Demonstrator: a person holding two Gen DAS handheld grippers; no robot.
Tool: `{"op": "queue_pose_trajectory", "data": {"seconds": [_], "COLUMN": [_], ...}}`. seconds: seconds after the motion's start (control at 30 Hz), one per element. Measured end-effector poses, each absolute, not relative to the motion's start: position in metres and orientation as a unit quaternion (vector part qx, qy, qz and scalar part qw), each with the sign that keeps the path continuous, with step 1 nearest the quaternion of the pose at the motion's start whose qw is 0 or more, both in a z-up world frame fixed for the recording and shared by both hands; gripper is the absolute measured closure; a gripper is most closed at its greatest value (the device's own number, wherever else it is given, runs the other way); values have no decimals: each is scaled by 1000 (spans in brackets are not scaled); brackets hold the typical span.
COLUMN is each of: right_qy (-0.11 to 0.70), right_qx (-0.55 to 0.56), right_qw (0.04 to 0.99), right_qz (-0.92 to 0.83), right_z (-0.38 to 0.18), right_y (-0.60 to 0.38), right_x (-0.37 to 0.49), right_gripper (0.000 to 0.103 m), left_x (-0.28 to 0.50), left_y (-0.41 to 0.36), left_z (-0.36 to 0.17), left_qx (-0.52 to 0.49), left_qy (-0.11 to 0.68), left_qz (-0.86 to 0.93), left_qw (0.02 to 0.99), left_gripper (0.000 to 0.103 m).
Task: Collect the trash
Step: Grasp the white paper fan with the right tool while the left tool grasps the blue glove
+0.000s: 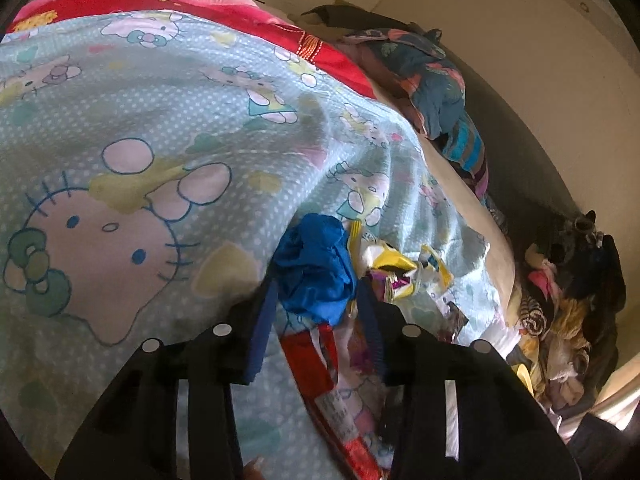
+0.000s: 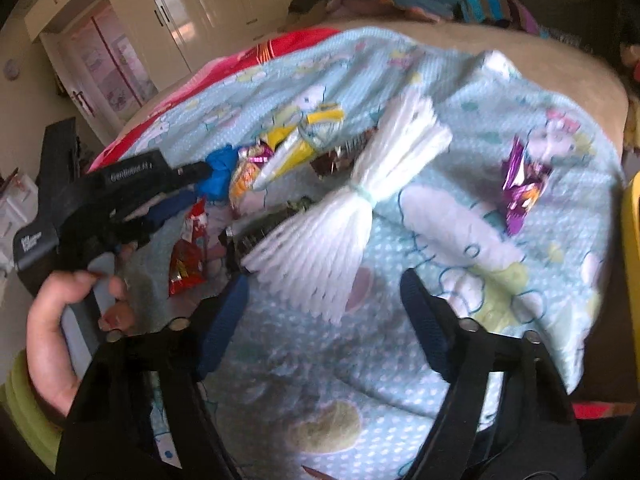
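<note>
My left gripper (image 1: 316, 292) is shut on a crumpled blue wrapper (image 1: 316, 268) over the Hello Kitty bedspread (image 1: 160, 140); it also shows in the right wrist view (image 2: 200, 184), holding the blue wrapper (image 2: 220, 172). Beside it lie a yellow and white wrapper (image 1: 396, 264) and a red wrapper (image 1: 320, 364). My right gripper (image 2: 324, 284) is open, its jaws wide, just below a white pleated paper bundle (image 2: 360, 200) tied at the middle. A purple foil wrapper (image 2: 520, 188), a yellow wrapper (image 2: 296, 144) and a red wrapper (image 2: 188, 256) lie on the bedspread (image 2: 500, 280).
A heap of clothes (image 1: 436, 80) lies at the far side of the bed, more clothes (image 1: 560, 320) on the right. White wardrobes (image 2: 192, 8) stand behind. A yellow object (image 2: 632, 248) is at the right edge.
</note>
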State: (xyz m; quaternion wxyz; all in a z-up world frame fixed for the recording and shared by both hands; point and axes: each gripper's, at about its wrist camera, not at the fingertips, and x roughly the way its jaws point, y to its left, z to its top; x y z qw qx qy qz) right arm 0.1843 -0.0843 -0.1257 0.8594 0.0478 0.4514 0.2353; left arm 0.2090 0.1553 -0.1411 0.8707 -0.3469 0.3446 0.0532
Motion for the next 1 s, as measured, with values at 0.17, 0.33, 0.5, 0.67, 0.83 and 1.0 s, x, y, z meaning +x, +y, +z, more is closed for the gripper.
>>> {"op": "queue_pose_trajectory", "data": {"seconds": [0.17, 0.33, 0.5, 0.67, 0.83, 1.0], "right_qy": [456, 456, 443, 435, 427, 415], "right_qx": [60, 60, 52, 46, 40, 32], "right_qw": [851, 850, 854, 857, 861, 866], "right_qz": [252, 258, 267, 272, 274, 277], "right_z": [-129, -128, -121, -116, -112, -107], "right_y": [-90, -92, -94, -96, -101, -103], "right_x": [183, 177, 168, 162, 157, 151], "right_gripper": [67, 79, 83, 88, 93, 100], "left_x": [218, 214, 207, 199, 194, 189], "left_y": [150, 152, 154, 153, 150, 145], "left_z": [-144, -148, -143, -133, -116, -97], "left_qx": [-335, -336, -343, -342, -337, -337], "left_qy": [354, 356, 343, 330, 311, 294], "left_qz": [49, 47, 33, 20, 8, -9], "left_qw": [872, 871, 874, 880, 888, 894], "left_gripper": [74, 88, 95, 98, 99, 99]}}
